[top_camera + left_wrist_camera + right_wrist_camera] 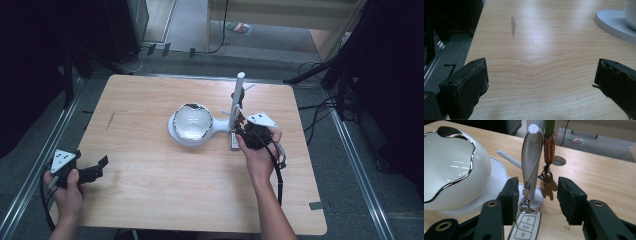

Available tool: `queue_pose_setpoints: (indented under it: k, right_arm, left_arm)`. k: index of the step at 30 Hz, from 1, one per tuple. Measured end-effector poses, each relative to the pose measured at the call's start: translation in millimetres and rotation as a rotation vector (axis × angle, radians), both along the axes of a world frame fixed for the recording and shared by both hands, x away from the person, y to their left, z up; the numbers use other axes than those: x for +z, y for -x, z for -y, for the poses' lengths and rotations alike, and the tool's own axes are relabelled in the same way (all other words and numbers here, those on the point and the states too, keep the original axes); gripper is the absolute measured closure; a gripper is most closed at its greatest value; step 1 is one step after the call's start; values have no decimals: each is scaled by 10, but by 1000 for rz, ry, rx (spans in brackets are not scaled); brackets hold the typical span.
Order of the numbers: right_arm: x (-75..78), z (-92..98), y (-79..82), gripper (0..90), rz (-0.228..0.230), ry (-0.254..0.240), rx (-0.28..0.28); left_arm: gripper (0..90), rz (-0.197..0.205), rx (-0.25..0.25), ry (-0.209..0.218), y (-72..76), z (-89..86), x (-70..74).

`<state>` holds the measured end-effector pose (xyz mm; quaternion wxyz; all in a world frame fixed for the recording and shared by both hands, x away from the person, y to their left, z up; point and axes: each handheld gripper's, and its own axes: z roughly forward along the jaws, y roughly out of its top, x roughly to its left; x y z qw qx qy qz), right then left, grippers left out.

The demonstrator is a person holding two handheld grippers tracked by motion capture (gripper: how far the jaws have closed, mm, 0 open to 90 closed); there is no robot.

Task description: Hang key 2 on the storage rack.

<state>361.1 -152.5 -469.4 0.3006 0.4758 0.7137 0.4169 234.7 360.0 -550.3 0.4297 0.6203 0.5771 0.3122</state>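
A car key fob [526,226] is seen lying flat on the wooden table [150,190] at the foot of a white post [532,165], its strap looped up over the post's top. The right gripper [537,197] is held just on the near side of the post, its jaws parted about halfway, with the fob's upper end and its ring between them; no pad is seen pressing on anything, and nothing is held. In the high view, the right gripper [248,131] is shown touching or nearly touching the post's base, so the fob lies directly under and ahead of it, its long axis running from the post toward the person. A braided lanyard [549,142] with a small brown charm [548,189] hangs beside the post, on the side away from the white bowl [451,170]. The bowl stands on the same white stand [614,22], on the other side of the post.

The left gripper [85,172] is kept well apart from the post, near the table's left front corner, jaws wide open and empty. The right hand [260,152] is judged by far the nearer to the fob, and any coming move would turn on clearing the loop off the post top.
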Motion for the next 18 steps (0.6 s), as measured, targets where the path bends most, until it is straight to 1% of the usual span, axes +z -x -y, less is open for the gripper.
queue_pose_setpoints:
  k: [1,5,7,11,13,14,15,17,18]
  right_arm:
    - [2,19,12,467,-8,-18,10]
    - [7,64,55,285,-26,-25,10]
    - [6,85,69,272,-37,-36,26]
    - [6,121,116,190,-40,-40,50]
    - [9,137,138,137,-38,-41,47]
    - [9,142,144,125,-39,-42,47]
    - [8,151,154,107,-41,-36,46]
    - [5,157,170,7,-42,-17,36]
    - [4,161,182,0,-43,-3,29]
  left_arm:
    - [0,0,0,-1,0,0,0]
    - [0,1,1,-3,-1,3,-1]
    - [0,0,0,-5,-2,2,-1]
    - [0,0,-1,-7,-1,3,-1]
    - [0,1,-1,-7,-1,3,-1]
    - [0,1,-1,-7,-1,4,-1]
    - [0,1,-1,-8,-1,4,-1]
    - [0,2,-1,-7,-1,5,-1]
    - [0,2,-1,-7,-1,5,-1]
